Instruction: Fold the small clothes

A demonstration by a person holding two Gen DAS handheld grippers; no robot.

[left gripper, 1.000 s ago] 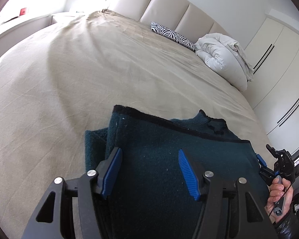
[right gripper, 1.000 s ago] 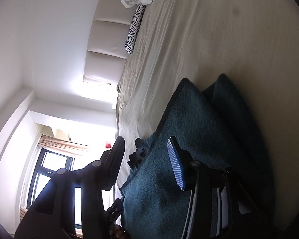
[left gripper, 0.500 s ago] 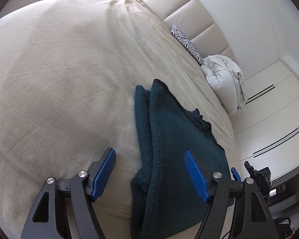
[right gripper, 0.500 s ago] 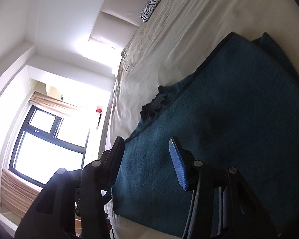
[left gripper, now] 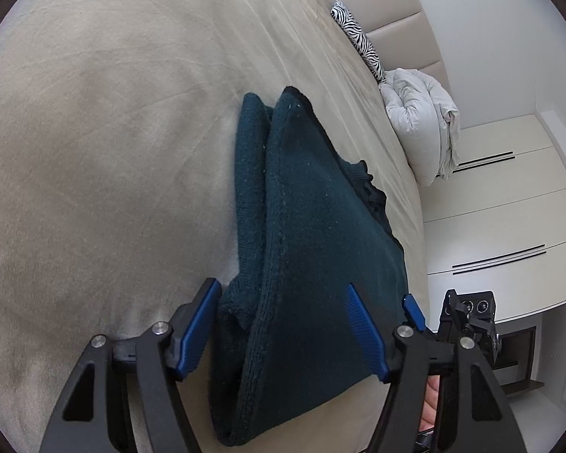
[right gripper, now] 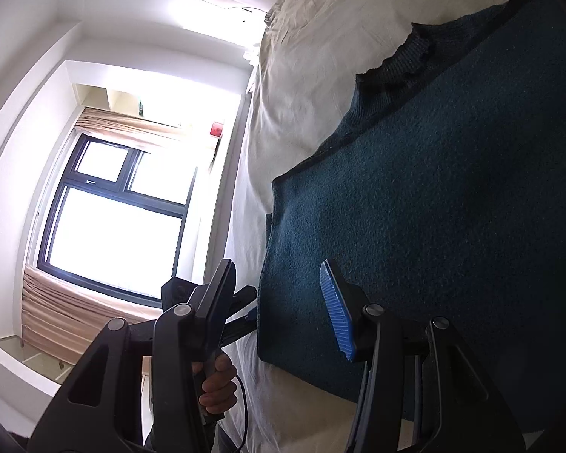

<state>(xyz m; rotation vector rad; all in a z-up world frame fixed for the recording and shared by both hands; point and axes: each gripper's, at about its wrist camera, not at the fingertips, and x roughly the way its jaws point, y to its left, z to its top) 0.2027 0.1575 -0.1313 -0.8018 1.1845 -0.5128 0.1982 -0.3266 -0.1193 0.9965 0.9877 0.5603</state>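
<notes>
A dark teal knitted garment (left gripper: 313,249) lies folded on the beige bed (left gripper: 94,151), its doubled edge running away from me. My left gripper (left gripper: 283,328) straddles the near end of that fold. Its jaws are closing, the cloth lies between them, and the pads (left gripper: 198,328) stand clear of it. In the right wrist view the same garment (right gripper: 452,207) spreads flat, its dark collar at the top. My right gripper (right gripper: 279,302) hovers open over the garment's near corner by the bed's edge. The right gripper (left gripper: 415,311) also shows at the left view's lower right.
A zebra-print pillow (left gripper: 354,37) and a bunched white duvet (left gripper: 422,128) lie by the padded headboard. White wardrobe doors (left gripper: 509,207) stand beyond the bed. A bright window (right gripper: 113,219) with curtains faces the bed's side. A hand (right gripper: 215,381) grips the other tool's handle.
The left gripper has rolled and shifted to the garment's folded end, its jaws now either side of the cloth. The right gripper has slid along the garment to the corner near the bed's edge.
</notes>
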